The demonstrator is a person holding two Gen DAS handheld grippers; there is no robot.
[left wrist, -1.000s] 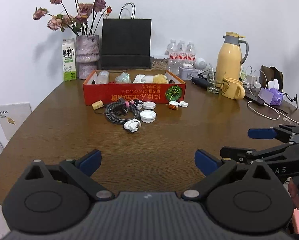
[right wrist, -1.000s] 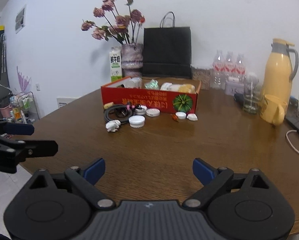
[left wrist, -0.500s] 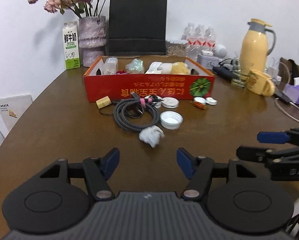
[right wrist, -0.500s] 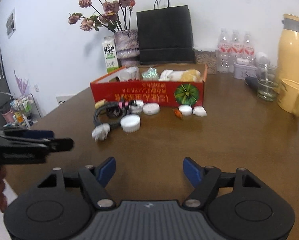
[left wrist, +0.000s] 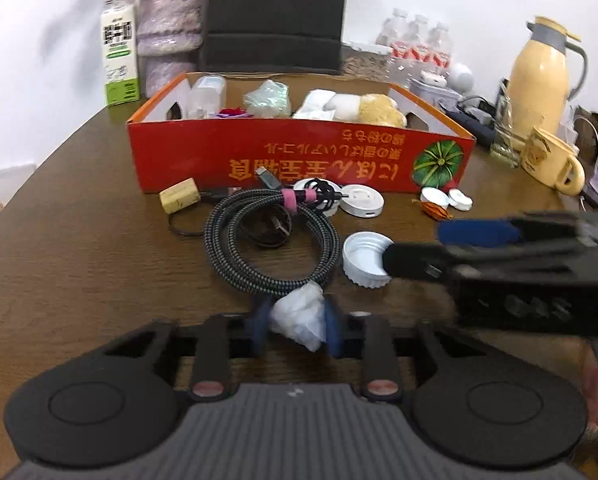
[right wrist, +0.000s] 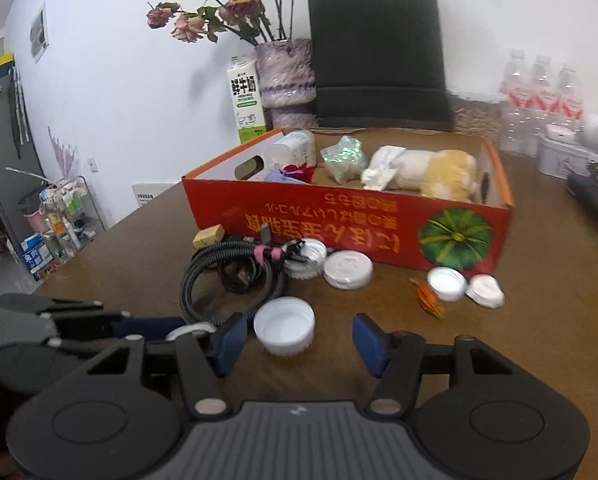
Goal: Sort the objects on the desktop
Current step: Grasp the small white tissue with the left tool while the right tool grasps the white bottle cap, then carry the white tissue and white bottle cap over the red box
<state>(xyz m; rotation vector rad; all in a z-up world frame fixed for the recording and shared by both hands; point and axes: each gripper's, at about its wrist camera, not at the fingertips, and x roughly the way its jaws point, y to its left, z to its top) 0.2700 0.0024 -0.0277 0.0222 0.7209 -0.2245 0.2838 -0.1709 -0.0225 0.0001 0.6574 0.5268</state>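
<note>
On a brown wooden table (left wrist: 79, 264), the left gripper (left wrist: 297, 323) pinches a crumpled white paper wad (left wrist: 299, 318) between its 2 blue pads, just in front of a coiled braided cable (left wrist: 271, 240). The right gripper (right wrist: 295, 340) is spread wide, with an upturned white bottle cap (right wrist: 285, 330) between its fingers. A red cardboard box (left wrist: 299, 160) sits behind.

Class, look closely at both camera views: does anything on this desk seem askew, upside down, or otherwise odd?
The red cardboard box stands with its printed lettering and green pumpkin picture upside down. In front of it, loose white plastic caps lie scattered around the coiled black braided cable. Nothing looks spilled or broken.
</note>
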